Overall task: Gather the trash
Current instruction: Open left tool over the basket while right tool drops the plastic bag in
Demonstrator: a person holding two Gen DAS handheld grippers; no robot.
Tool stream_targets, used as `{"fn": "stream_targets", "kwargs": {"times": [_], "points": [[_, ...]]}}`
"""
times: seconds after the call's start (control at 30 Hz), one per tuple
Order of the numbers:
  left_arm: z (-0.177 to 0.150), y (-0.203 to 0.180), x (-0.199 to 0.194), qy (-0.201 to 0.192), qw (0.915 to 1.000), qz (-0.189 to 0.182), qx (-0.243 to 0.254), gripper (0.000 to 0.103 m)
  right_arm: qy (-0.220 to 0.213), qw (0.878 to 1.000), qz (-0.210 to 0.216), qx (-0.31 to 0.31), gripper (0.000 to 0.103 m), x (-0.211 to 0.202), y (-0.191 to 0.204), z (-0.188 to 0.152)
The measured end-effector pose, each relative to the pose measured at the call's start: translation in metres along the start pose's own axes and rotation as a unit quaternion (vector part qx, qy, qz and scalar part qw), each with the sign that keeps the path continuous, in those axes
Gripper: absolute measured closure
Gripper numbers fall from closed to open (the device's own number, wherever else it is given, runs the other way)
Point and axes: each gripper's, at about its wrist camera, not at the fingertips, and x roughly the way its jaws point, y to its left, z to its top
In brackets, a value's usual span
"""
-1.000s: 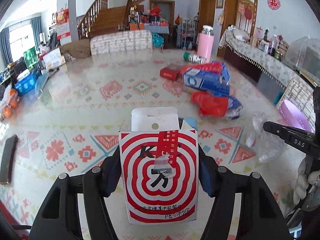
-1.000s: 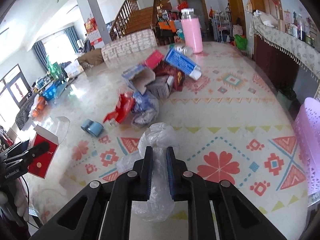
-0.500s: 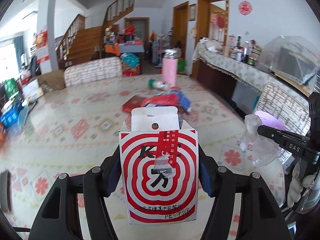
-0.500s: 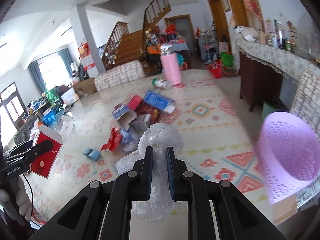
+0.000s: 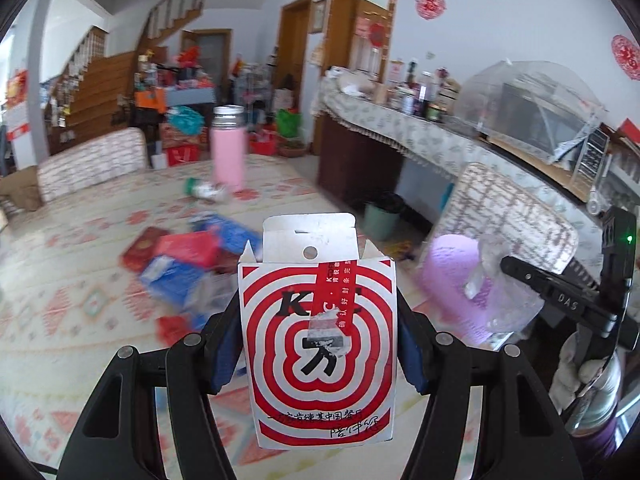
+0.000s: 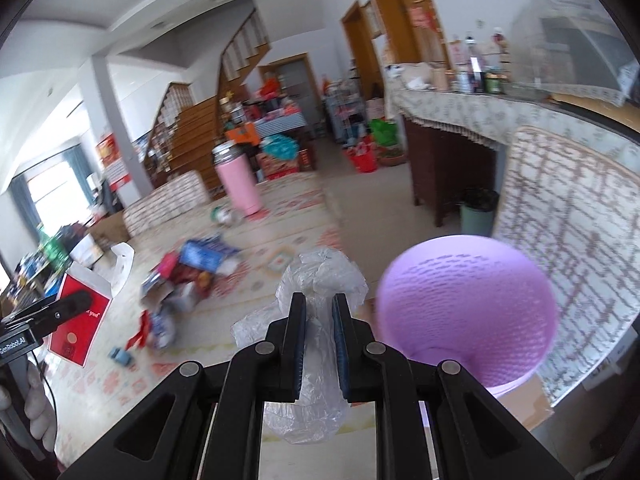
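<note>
- Swinging both tools off the littered worktop (image 6: 280, 216), we now face the purple basket (image 6: 468, 312), which a second ago sat at the view's 3 o'clock edge.
- Our left tool (image 5: 320, 344) pinches the red-and-white carton (image 5: 318, 344) by its sides, upright.
- Our right tool (image 6: 320, 336) is pressed together on the clear plastic bag (image 6: 320, 276).
- From the right wrist, the basket's mouth opens at 2 o'clock, so we judge dropping both comes next; the remaining trash pile (image 6: 188, 276) lies at 9 o'clock.
</note>
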Motion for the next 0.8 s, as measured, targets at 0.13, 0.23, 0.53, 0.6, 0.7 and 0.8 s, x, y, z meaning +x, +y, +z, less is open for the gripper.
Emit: {"fn": "stream_targets", "kwargs": {"times": [0.13,0.23,0.53,0.6,0.7,0.8], "points": [[0.023,-0.036,0.038,0.019,0.9988,-0.044,0.004,0.039,-0.011,0.999,-0.027,0.016,0.089,-0.001,-0.031,0.014],[0.039,-0.067,0.068,0.037,0.9963,-0.076,0.014,0.039,-0.015,0.998,-0.045,0.029,0.089,0.003,-0.053,0.022],[0.060,-0.146,0.155,0.087,0.9851,-0.143,0.039,0.037,0.011,0.993,-0.096,0.068,0.089,0.029,-0.112,0.025],[0.060,-0.155,0.170,0.095,0.9835,-0.149,0.039,0.035,0.018,0.992,-0.102,0.074,0.087,0.036,-0.122,0.024],[0.060,-0.159,0.185,0.112,0.9801,-0.161,0.030,0.035,0.023,0.989,-0.109,0.093,0.077,0.041,-0.137,0.022],[0.058,-0.153,0.186,0.119,0.9796,-0.161,0.022,0.034,0.020,0.989,-0.105,0.105,0.052,0.040,-0.142,0.019]]}}
